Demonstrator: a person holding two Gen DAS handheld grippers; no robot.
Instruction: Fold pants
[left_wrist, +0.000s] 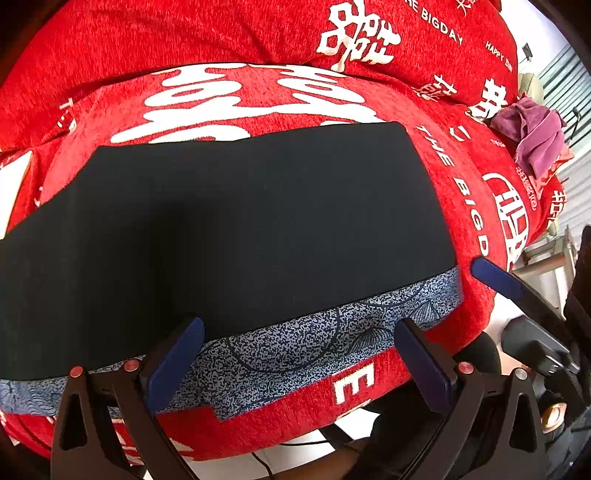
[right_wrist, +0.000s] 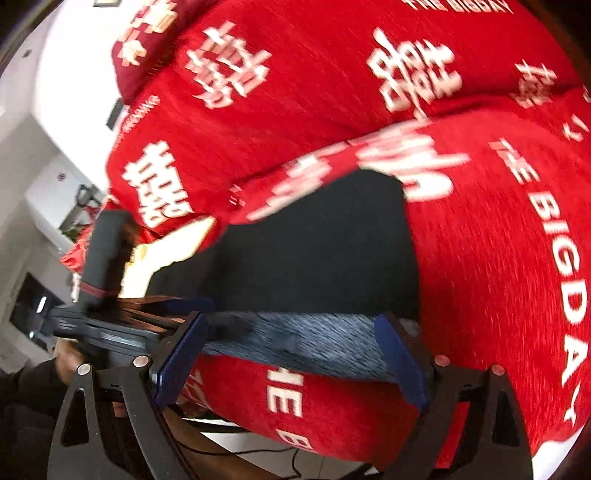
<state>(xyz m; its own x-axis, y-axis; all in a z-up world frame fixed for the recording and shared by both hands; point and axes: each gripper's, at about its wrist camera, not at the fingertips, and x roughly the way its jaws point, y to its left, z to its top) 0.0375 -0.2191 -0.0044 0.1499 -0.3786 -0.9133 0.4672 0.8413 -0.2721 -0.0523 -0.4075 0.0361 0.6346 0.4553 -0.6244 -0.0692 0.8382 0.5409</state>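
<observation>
Both grippers, left (left_wrist: 301, 363) and right (right_wrist: 291, 354), gaping wide and empty over the near patterned edge of the black pants (left_wrist: 236, 229) folded flat on the red blanket (left_wrist: 258, 99): best to square corners and press creases before gripping again.

The red sofa cover (left_wrist: 258, 85) carries white print: "THE BIGDAY" repeats along its seat edge and backrest, "HAPPY" appears in small letters near the top, and large Chinese double-happiness characters lie between.
</observation>
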